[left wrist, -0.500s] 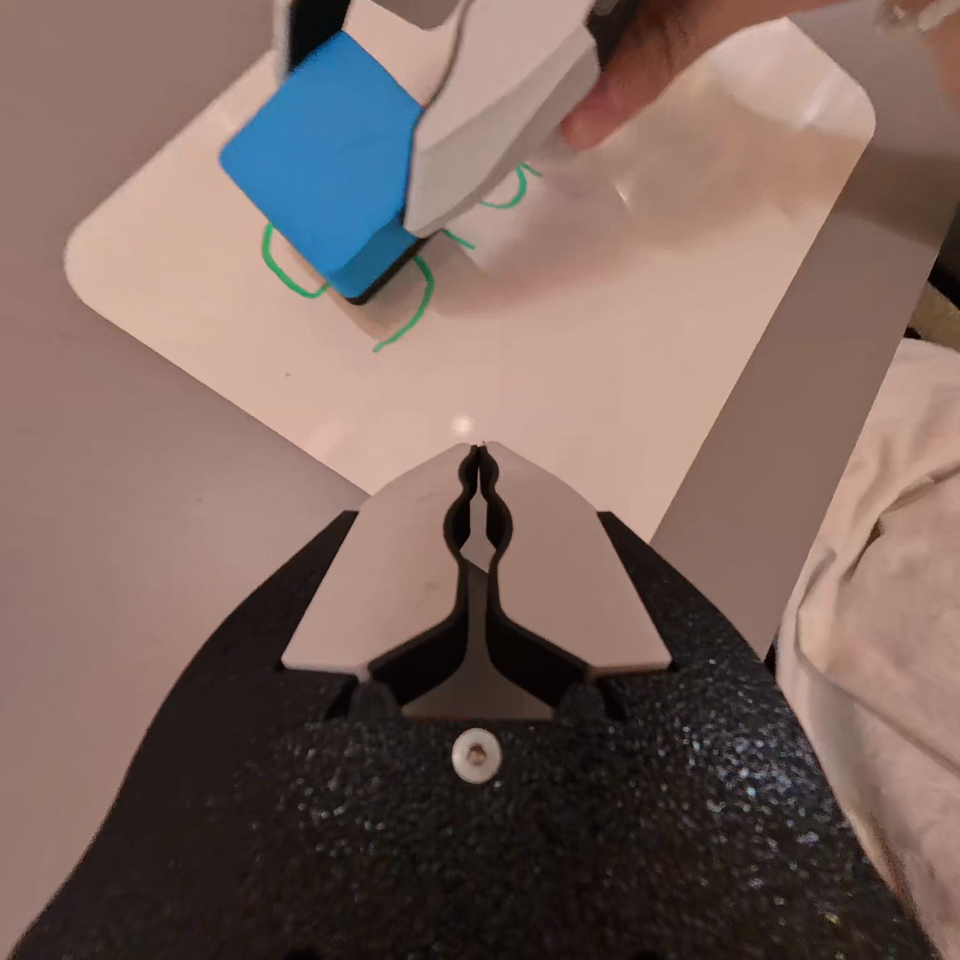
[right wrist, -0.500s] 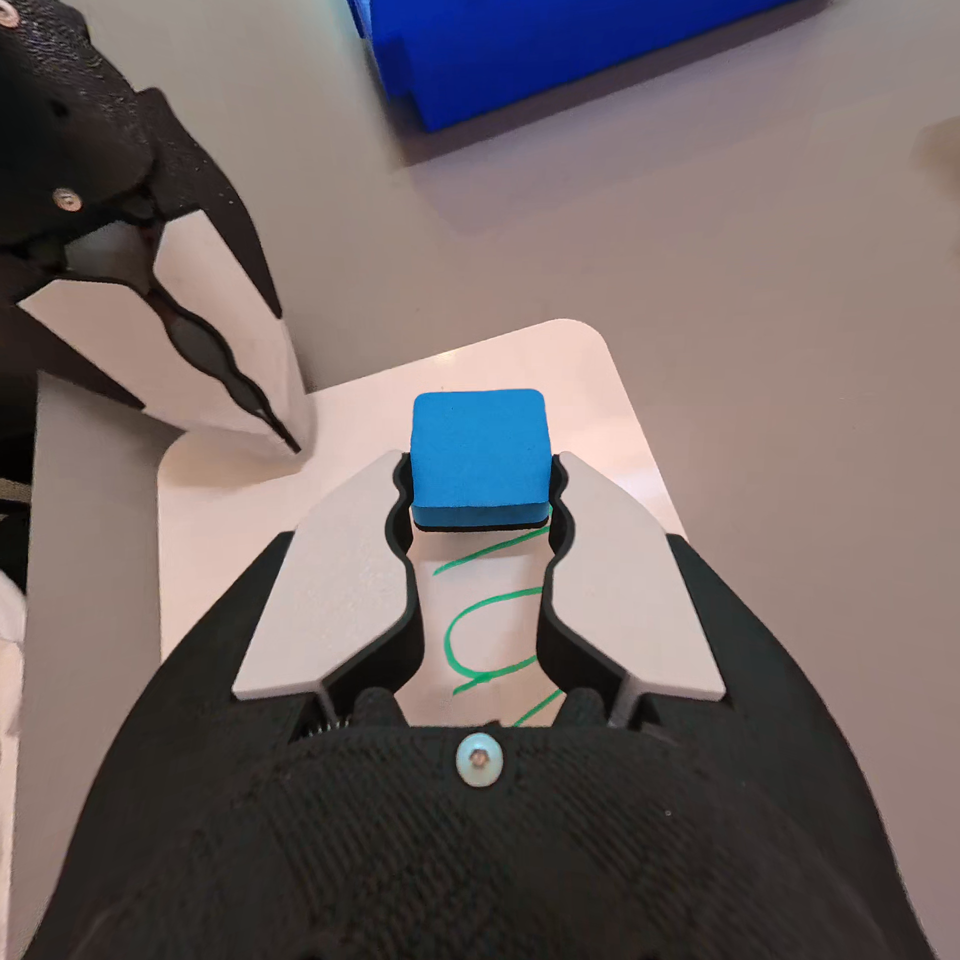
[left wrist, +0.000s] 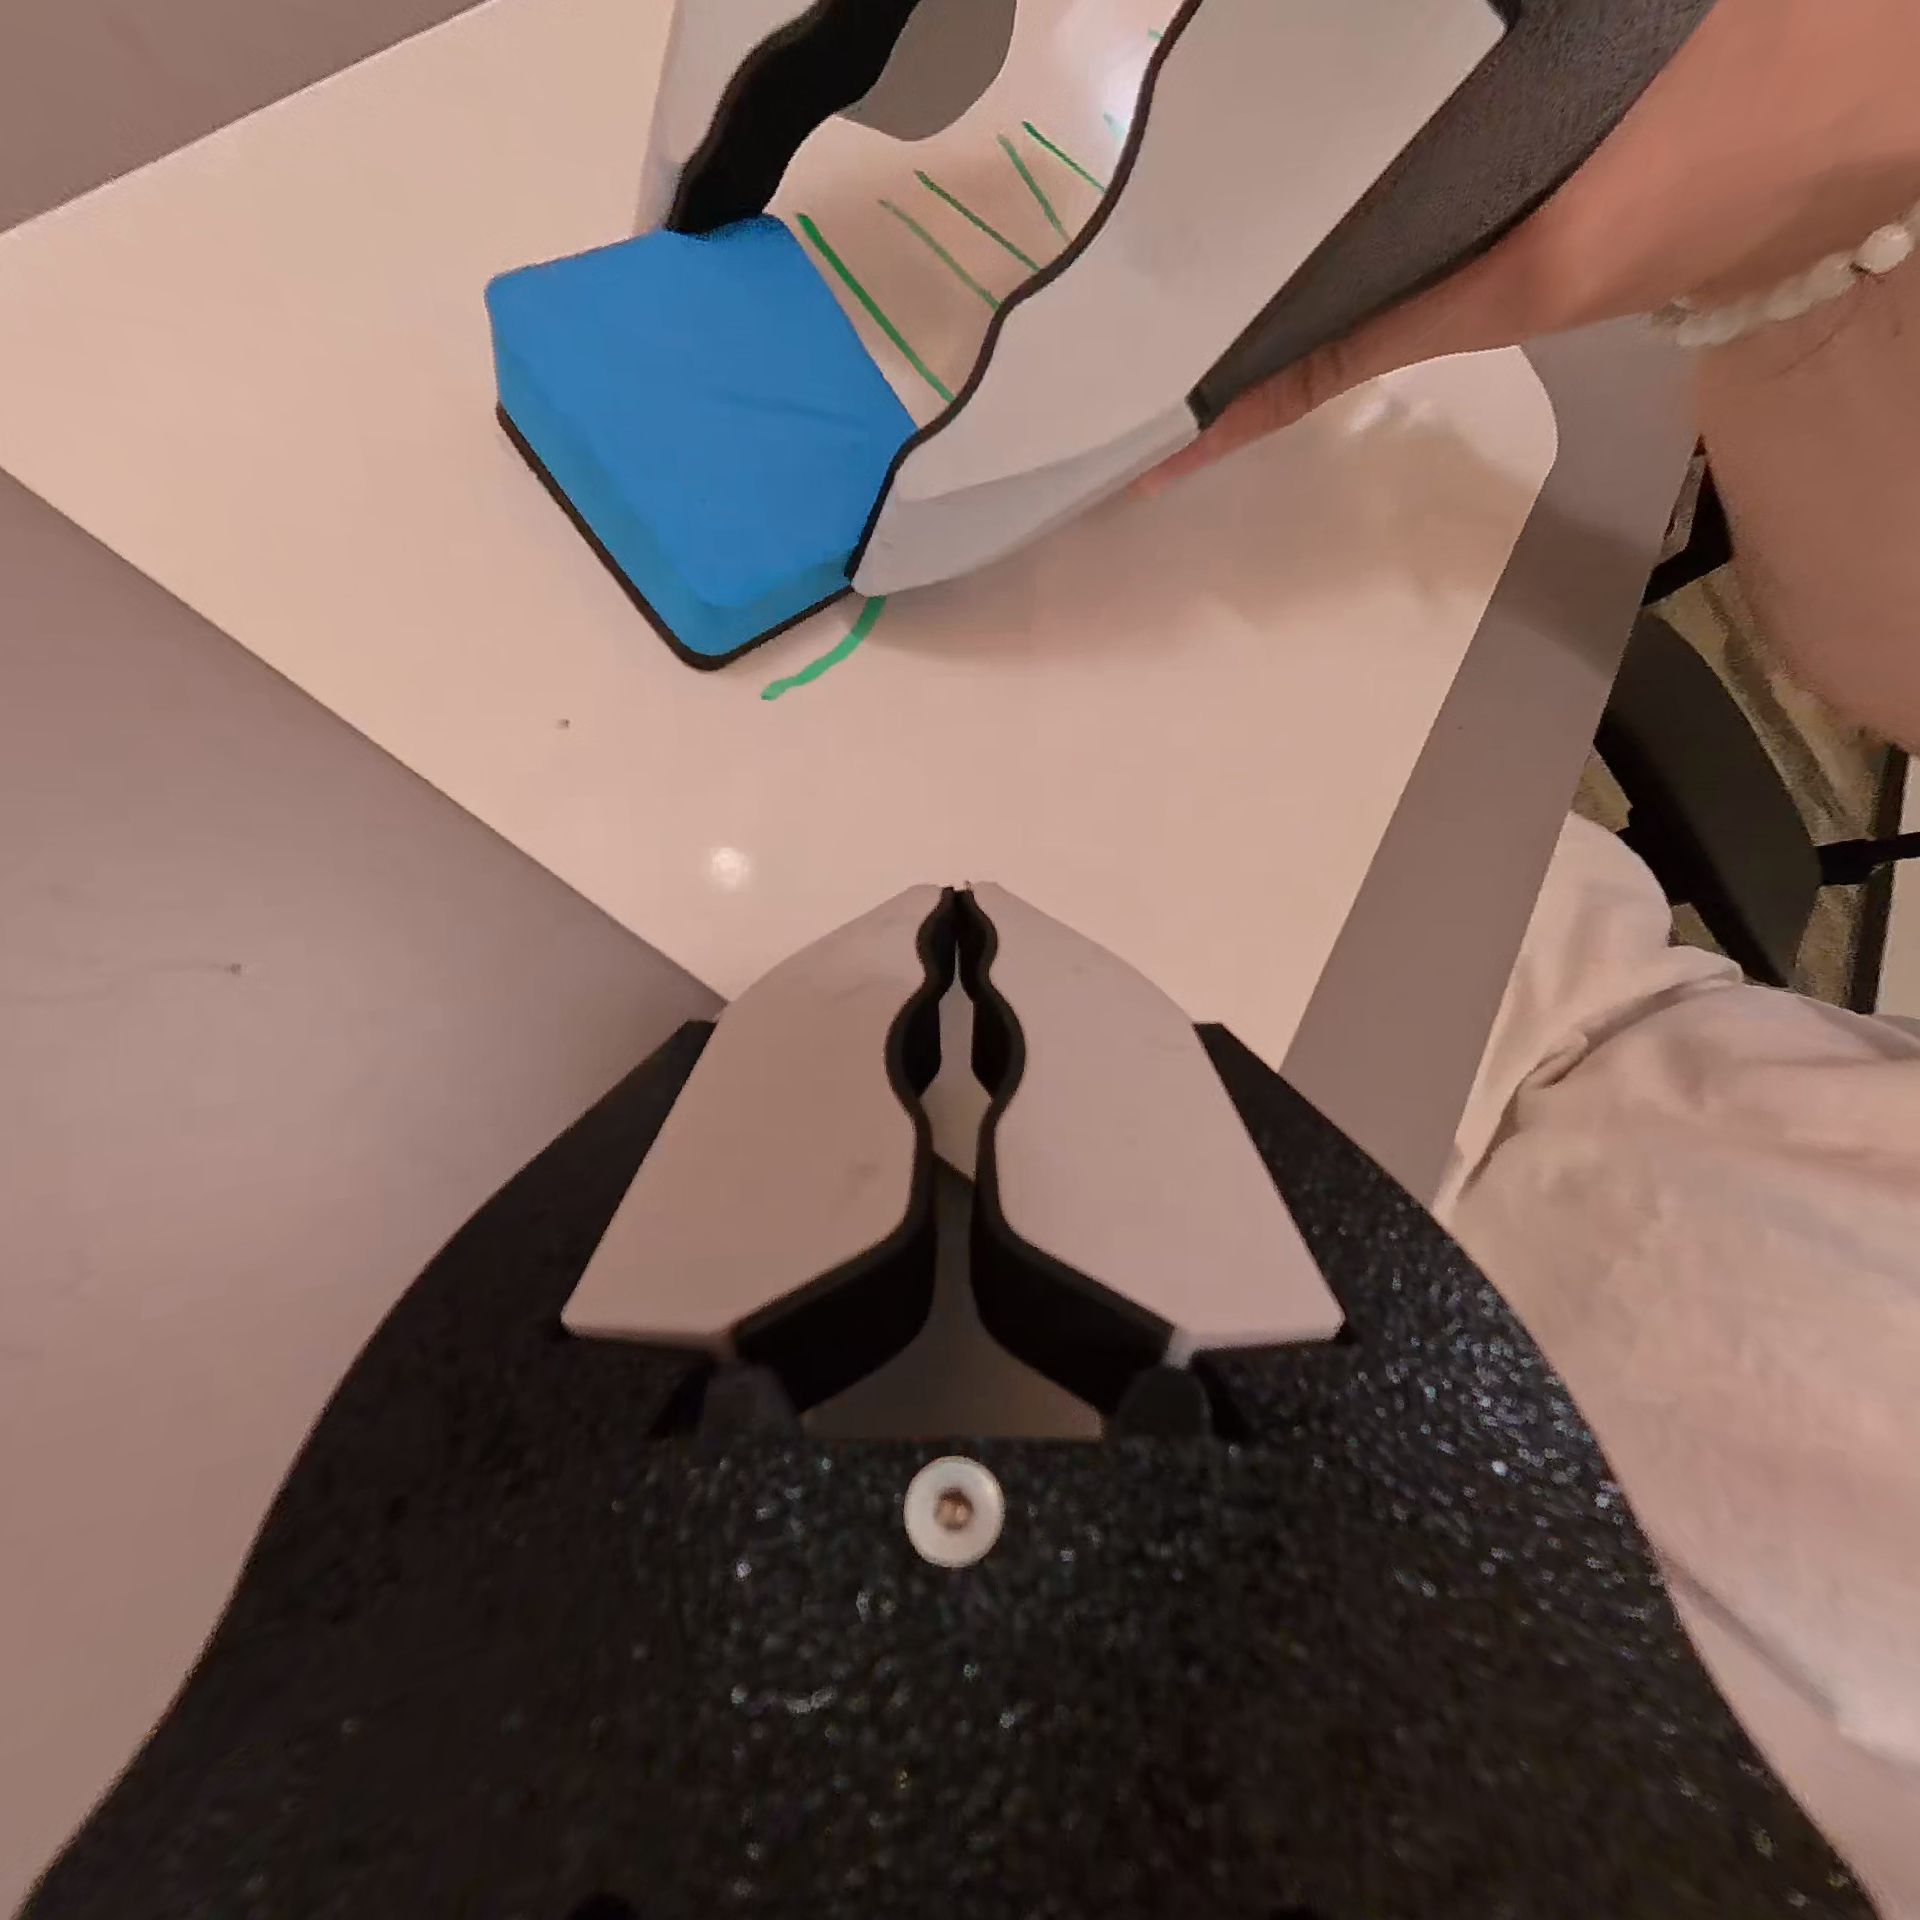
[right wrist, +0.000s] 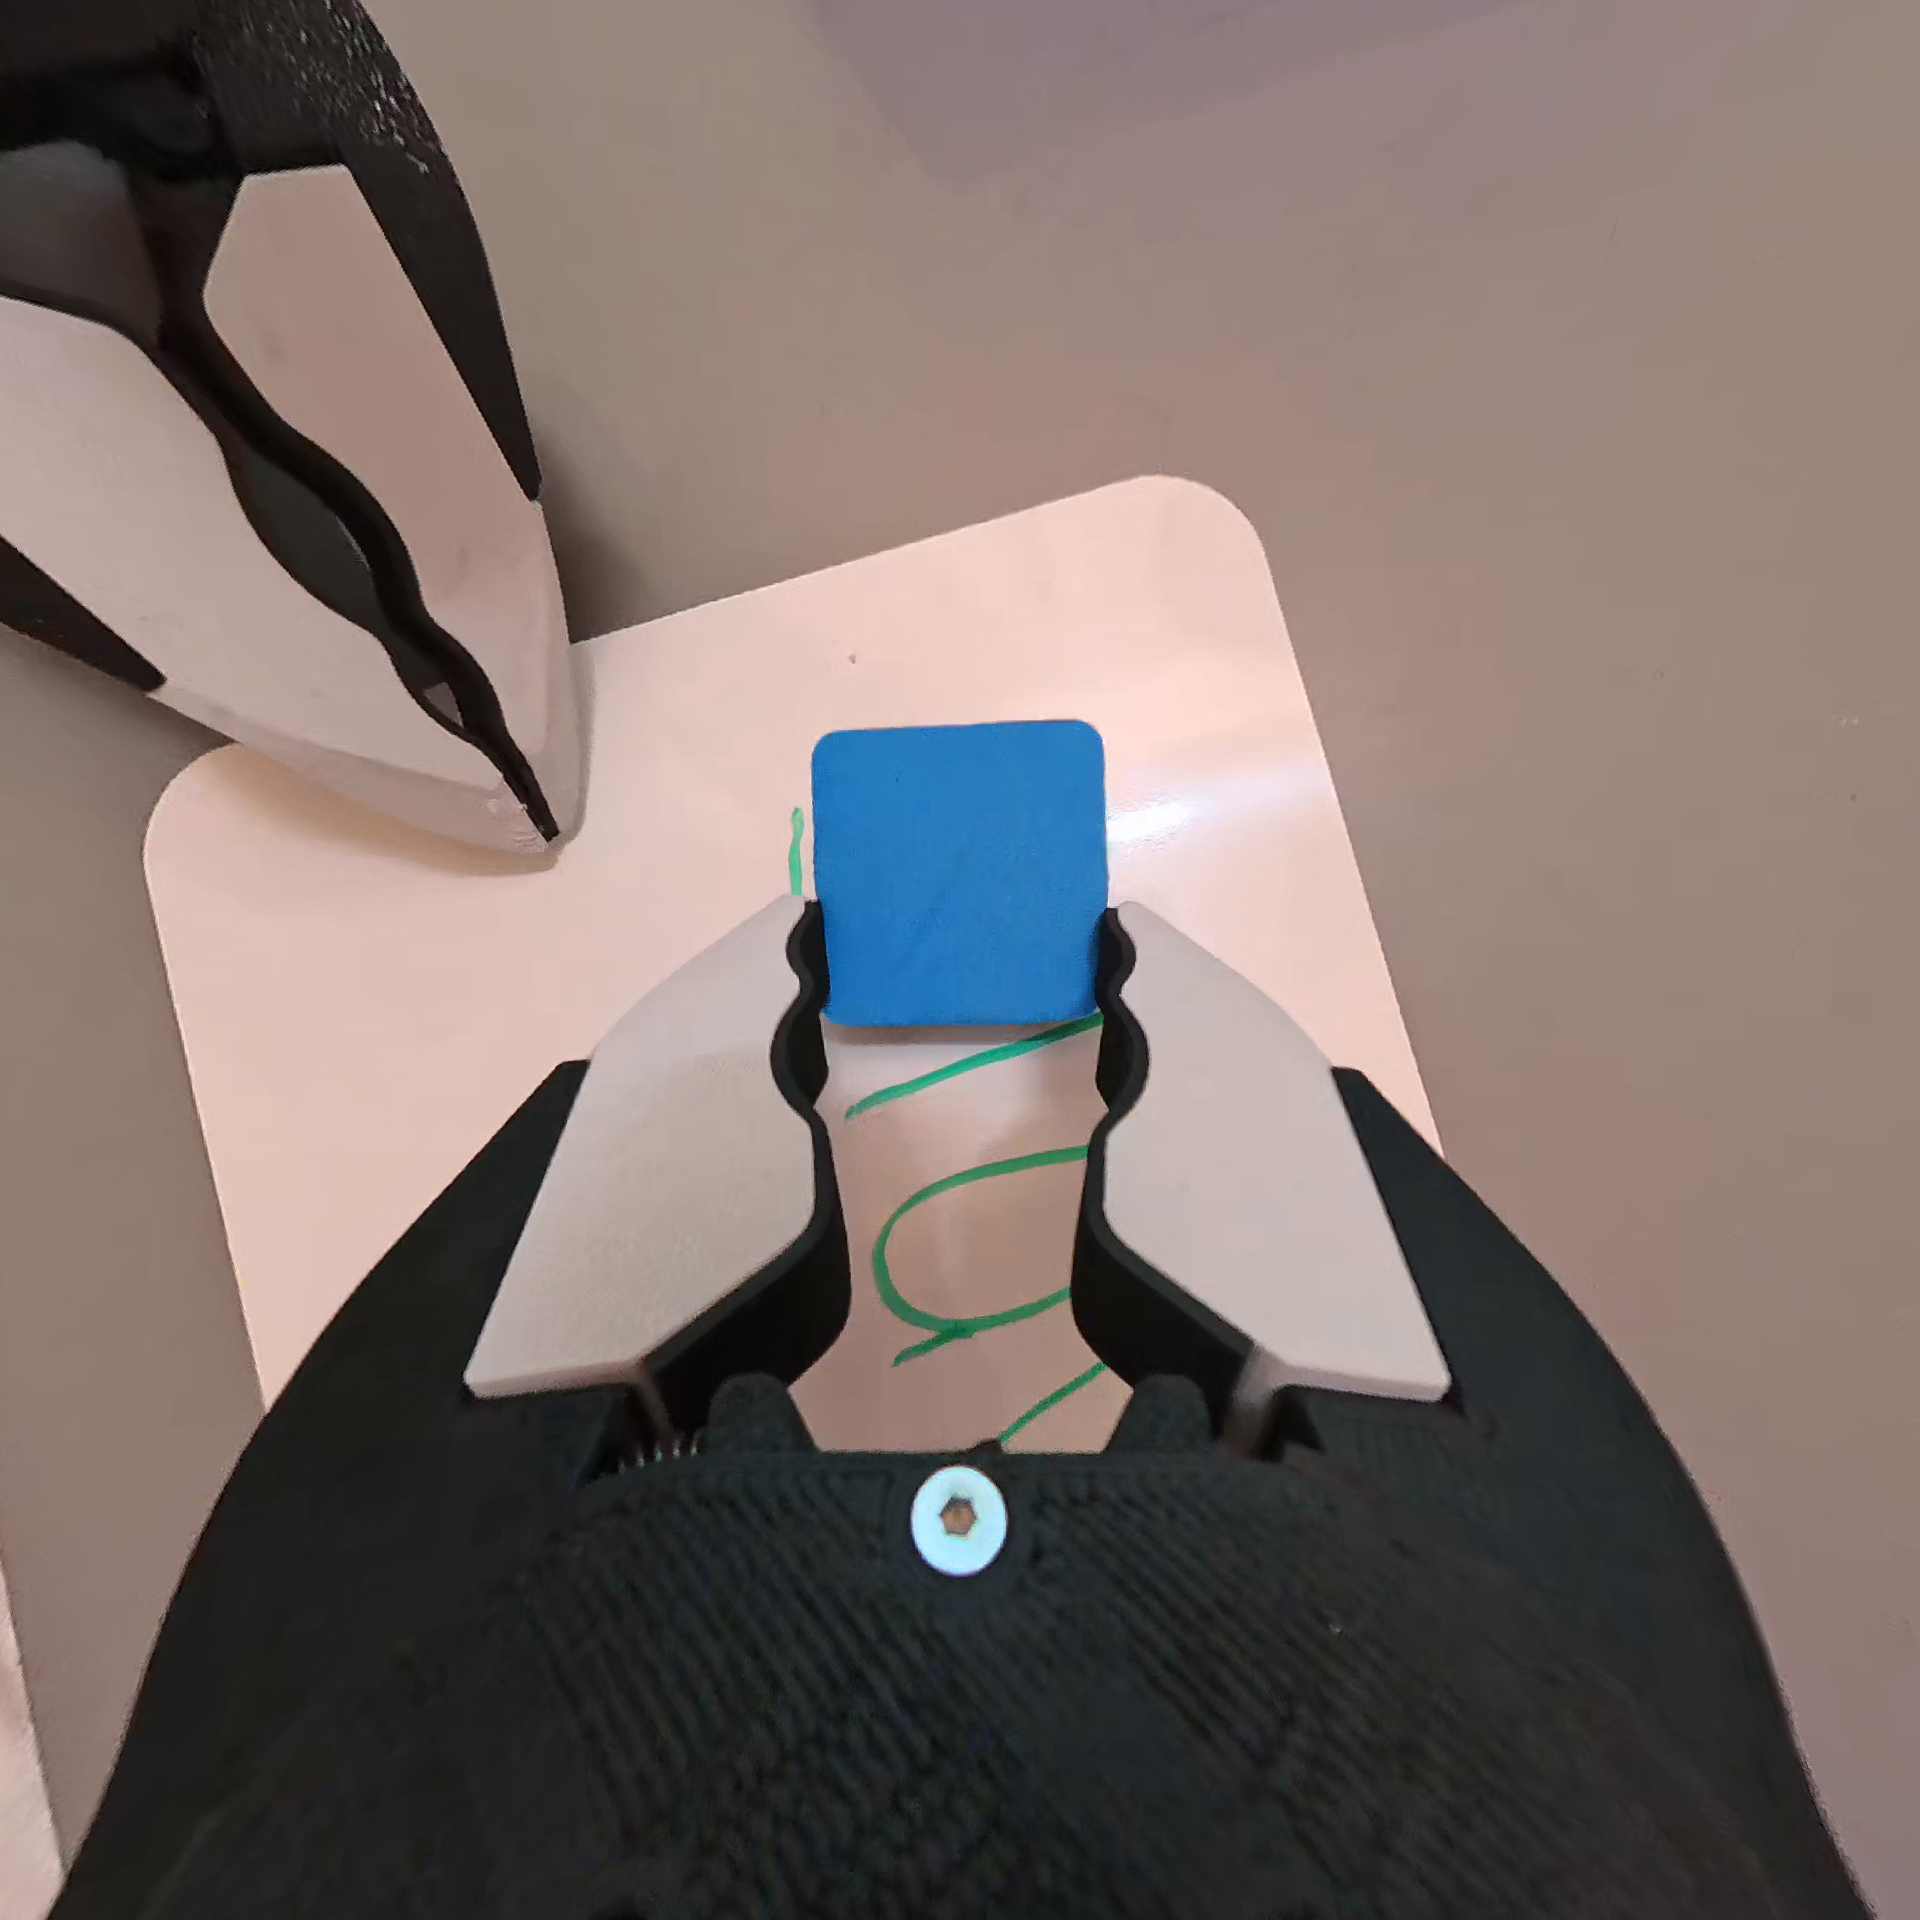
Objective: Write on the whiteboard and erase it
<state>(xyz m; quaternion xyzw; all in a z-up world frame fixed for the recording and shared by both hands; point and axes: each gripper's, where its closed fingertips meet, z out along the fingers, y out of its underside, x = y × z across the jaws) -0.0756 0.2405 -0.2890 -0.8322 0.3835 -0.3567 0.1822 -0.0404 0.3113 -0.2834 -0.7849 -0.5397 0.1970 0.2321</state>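
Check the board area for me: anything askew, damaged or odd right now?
Nothing stands out. The right gripper holds the blue eraser flat on the whiteboard, green marker strokes remain behind it, and the left gripper, shut and empty, has its tips at the board's corner.

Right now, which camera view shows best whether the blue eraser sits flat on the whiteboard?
The left wrist view: it sees the eraser from the side, dark base flat on the whiteboard. The right wrist view shows only its blue top between the right gripper fingers.
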